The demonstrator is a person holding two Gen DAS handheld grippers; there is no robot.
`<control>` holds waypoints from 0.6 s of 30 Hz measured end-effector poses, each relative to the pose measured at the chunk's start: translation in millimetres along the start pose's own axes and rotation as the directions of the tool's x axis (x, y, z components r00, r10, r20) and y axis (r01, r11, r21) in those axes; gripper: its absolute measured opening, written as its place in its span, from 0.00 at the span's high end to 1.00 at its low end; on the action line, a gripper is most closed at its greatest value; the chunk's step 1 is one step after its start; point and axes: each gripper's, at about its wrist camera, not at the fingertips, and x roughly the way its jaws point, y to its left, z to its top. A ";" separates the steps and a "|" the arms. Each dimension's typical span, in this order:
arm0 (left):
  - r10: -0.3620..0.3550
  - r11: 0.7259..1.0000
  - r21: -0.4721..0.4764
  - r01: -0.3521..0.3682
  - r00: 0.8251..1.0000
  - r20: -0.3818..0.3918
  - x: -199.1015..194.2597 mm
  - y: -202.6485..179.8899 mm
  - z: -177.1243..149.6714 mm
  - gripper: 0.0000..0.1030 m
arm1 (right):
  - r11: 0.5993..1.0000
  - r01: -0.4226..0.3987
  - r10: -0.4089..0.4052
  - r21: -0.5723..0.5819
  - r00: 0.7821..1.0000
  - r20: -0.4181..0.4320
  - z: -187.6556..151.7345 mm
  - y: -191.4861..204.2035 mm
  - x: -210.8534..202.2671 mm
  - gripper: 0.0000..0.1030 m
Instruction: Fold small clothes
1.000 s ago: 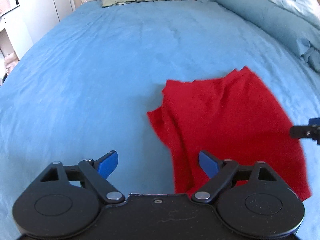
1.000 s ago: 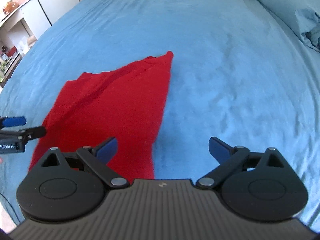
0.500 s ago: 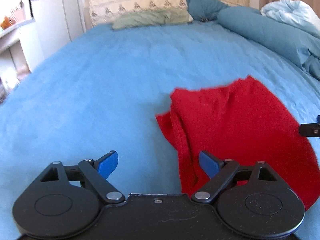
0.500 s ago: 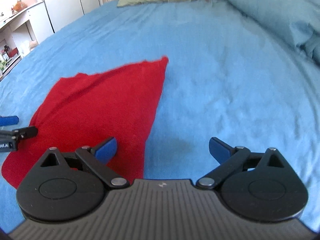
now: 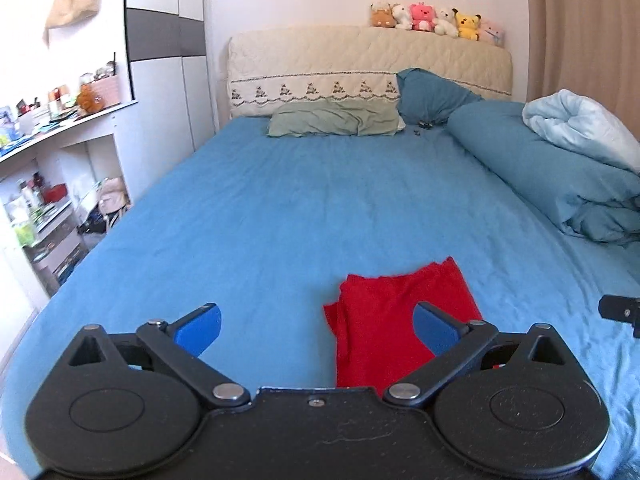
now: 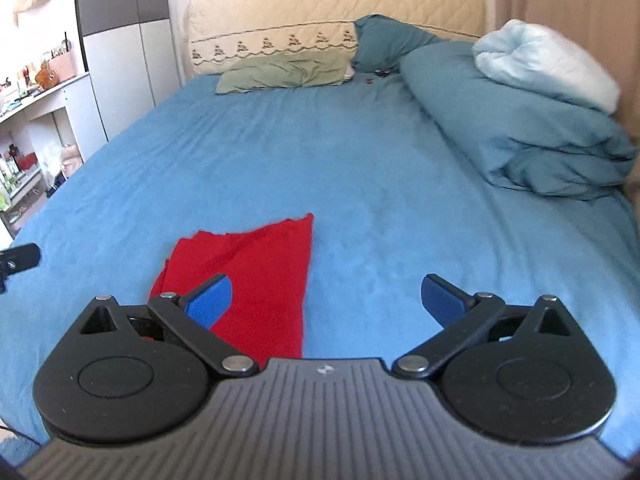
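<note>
Red cloth (image 5: pixel 400 312): folded, near edge of bed (image 5: pixel 280 208). Left tongs (image 5: pixel 316 326) opening, empty; right tongs (image 6: pixel 326 298) wide, empty. Next: check edges square, smooth flat.

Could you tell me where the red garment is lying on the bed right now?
The red garment lies flat on the blue sheet near the foot of the bed, far from the pillows; it is lower centre-right in the left wrist view, lower left in the right.

light: bright, soft daylight | shadows: faint | blur: slight, right view | edges: strong fisheye bending, dark corners
</note>
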 end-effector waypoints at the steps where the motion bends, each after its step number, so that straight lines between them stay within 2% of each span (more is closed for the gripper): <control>1: 0.003 1.000 0.002 -0.003 1.000 -0.006 -8.9 -0.5 -3.0 0.00 | 1.000 -0.004 0.004 -0.001 1.000 -0.012 -4.5 0.3 -9.6 0.00; 3: 0.012 1.000 0.003 -0.012 1.000 -0.020 -28.5 -2.3 -13.5 0.00 | 1.000 -0.002 0.002 0.001 0.999 -0.043 -14.8 0.5 -27.5 0.00; 10: 0.007 1.000 -0.009 -0.008 0.996 -0.089 -51.4 -12.1 -51.6 0.00 | 1.000 0.018 -0.019 -0.010 0.996 -0.092 -60.2 5.5 -72.2 0.00; 13: -0.004 1.000 0.009 0.005 0.993 -0.122 -54.2 -18.3 -67.4 0.00 | 1.000 0.011 -0.012 -0.016 0.993 -0.117 -78.3 10.4 -79.7 0.00; 18: -0.004 0.999 0.037 0.009 0.992 -0.129 -60.6 -25.1 -79.7 0.00 | 1.000 0.019 -0.021 -0.016 0.989 -0.147 -98.0 14.1 -84.8 0.00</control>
